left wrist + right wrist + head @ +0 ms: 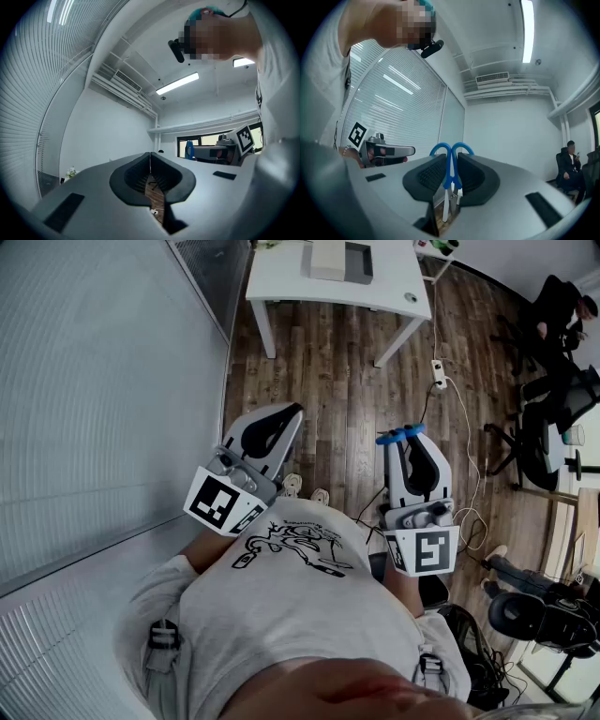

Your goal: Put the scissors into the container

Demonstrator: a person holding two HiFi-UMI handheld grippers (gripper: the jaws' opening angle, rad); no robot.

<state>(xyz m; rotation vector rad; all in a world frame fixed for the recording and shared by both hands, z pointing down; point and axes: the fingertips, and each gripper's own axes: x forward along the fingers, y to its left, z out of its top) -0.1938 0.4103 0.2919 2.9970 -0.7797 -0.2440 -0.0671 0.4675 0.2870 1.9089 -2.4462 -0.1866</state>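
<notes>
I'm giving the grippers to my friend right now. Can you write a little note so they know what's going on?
Right gripper: shut on the scissors, with the blue handles poking out past the tips.
Left gripper: shut, nothing in it.
A white table stands ahead with a box on it. That may be the container, but I can't tell for sure.
Done: the scissors are picked up.
Left: carry them to the container and drop them in.

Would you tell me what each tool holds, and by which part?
The right tool clamps the scissors just below their blue handle loops; left tool is shut, empty.
</notes>
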